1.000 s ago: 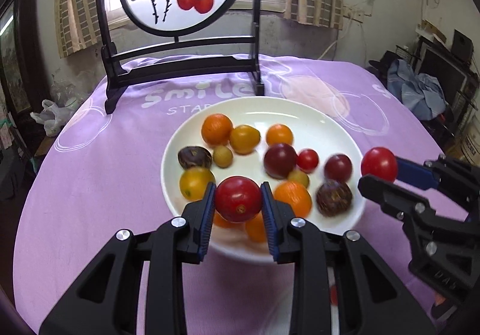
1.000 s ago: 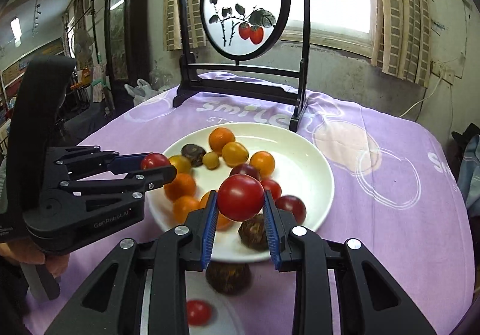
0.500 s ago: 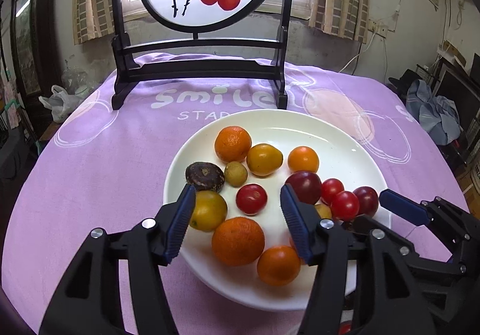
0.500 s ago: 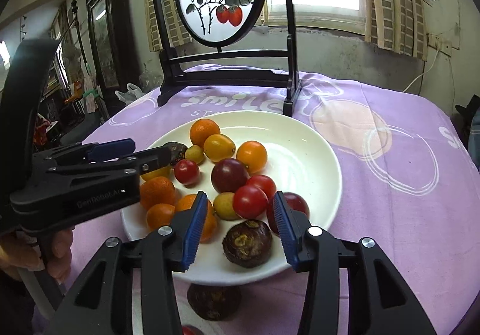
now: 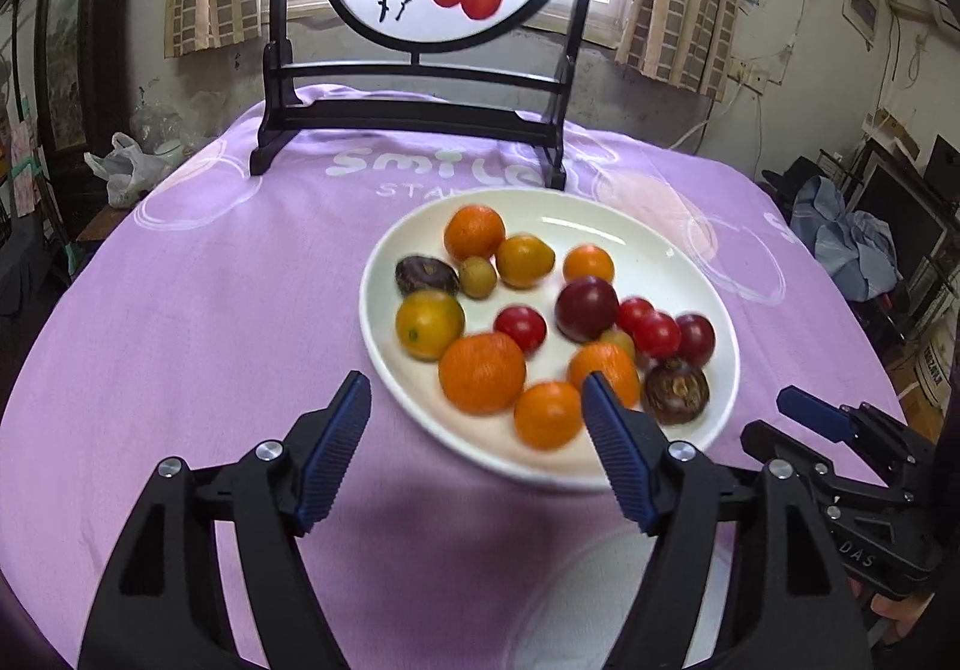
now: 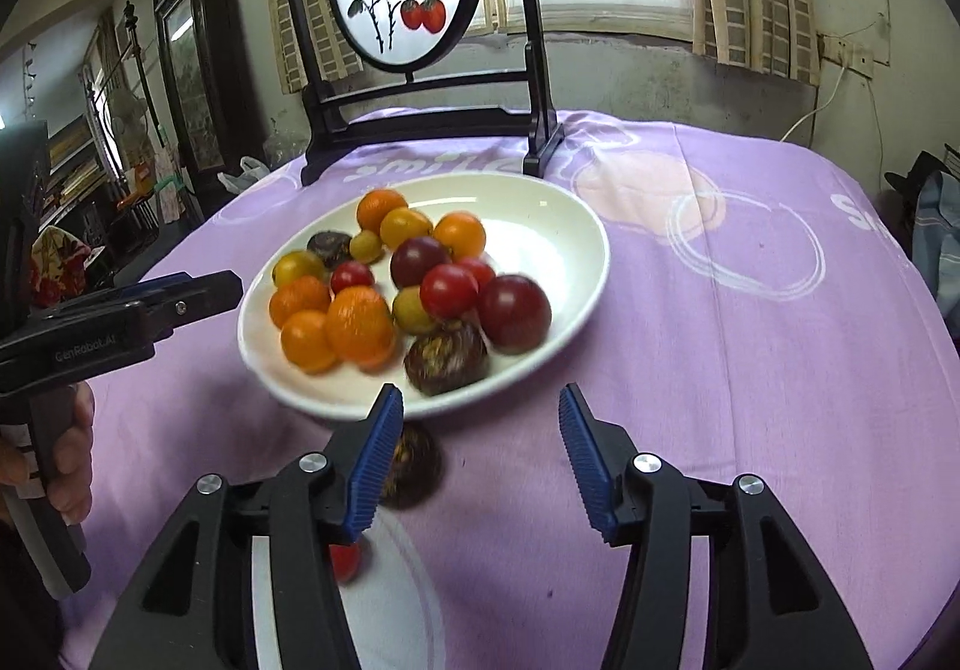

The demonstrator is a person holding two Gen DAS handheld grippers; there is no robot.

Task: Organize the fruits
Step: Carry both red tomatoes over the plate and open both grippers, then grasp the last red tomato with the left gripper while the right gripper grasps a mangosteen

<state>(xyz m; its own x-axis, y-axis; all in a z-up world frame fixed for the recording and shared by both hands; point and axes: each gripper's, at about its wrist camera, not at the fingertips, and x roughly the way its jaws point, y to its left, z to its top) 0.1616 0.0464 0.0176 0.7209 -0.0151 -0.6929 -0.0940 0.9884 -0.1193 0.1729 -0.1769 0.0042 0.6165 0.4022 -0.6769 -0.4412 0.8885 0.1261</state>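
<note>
Left gripper point(image 5: 474, 448): jaws just been opening, now wide apart, nothing btwn the pads, only purple cloth point(image 5: 210, 322) and near rim of white plate point(image 5: 690, 250) in the gap. Seen from right wrist cam, same tool enters at 9 o'clock point(image 6: 234, 289), tips just beside plate's left rim.

Fruit pile sits on plate at 12 to 1 o'clock from left fingers: big orange point(image 5: 482, 373) nearest, small orange point(image 5: 547, 413) just right of it, yellow fruit point(image 5: 429, 325) at 11, dark wrinkled fruit point(image 5: 677, 391) at 2. All roundish, so no long axis to line up; approach angle looks free.

Right gripper point(image 6: 480, 448): jaws also just been opening, now about half spread, empty. Plate lies at 11 to 12 o'clock from it, dark wrinkled fruit point(image 6: 445, 361) closest on the near rim.

Key relation: leftovers still off plate lie near right fingers, not left. Dark round fruit point(image 6: 411, 466) on cloth touching or just behind inner face of left-side pad point(image 6: 375, 466), at 9 o'clock of the gap. Small red tomato point(image 6: 345, 559) lower, 7 o'clock, partly hidden by that finger, on a pale surface too hidden to identify.

Judgement: right hand nearer both strays; needs a shift toward 9 o'clock to centre dark fruit btwn pads.
</note>
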